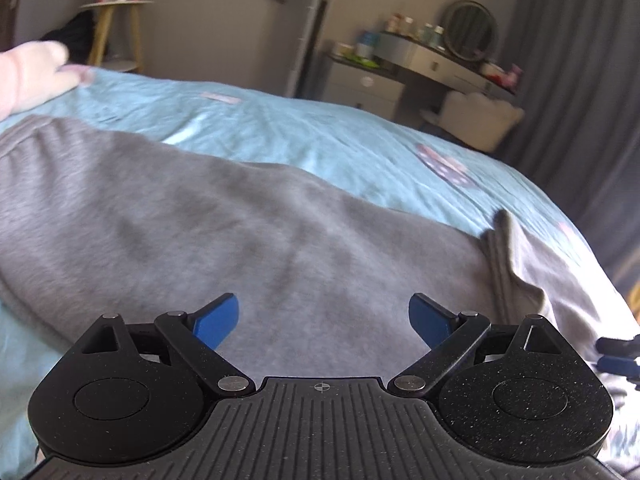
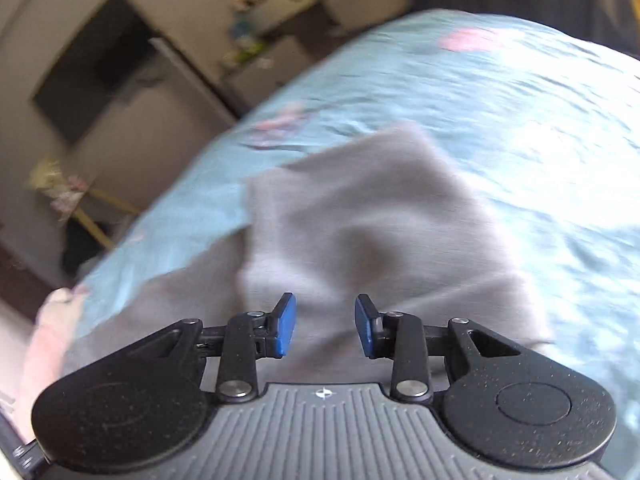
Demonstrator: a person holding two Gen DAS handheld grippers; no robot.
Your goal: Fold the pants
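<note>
Grey sweatpants lie flat across a light blue bedsheet. In the left wrist view one end has a raised fold at the right. My left gripper is open wide and empty, just above the grey cloth. In the right wrist view the pants show one end folded over, with a square edge toward the far side. My right gripper hovers over that cloth with its blue pads partly apart and nothing between them. The right gripper's tips also show at the left wrist view's right edge.
The bed fills most of both views. A pink cloth or pillow lies at the bed's far left. Beyond the bed stand a white dresser with a round mirror, a wooden side table and grey curtains.
</note>
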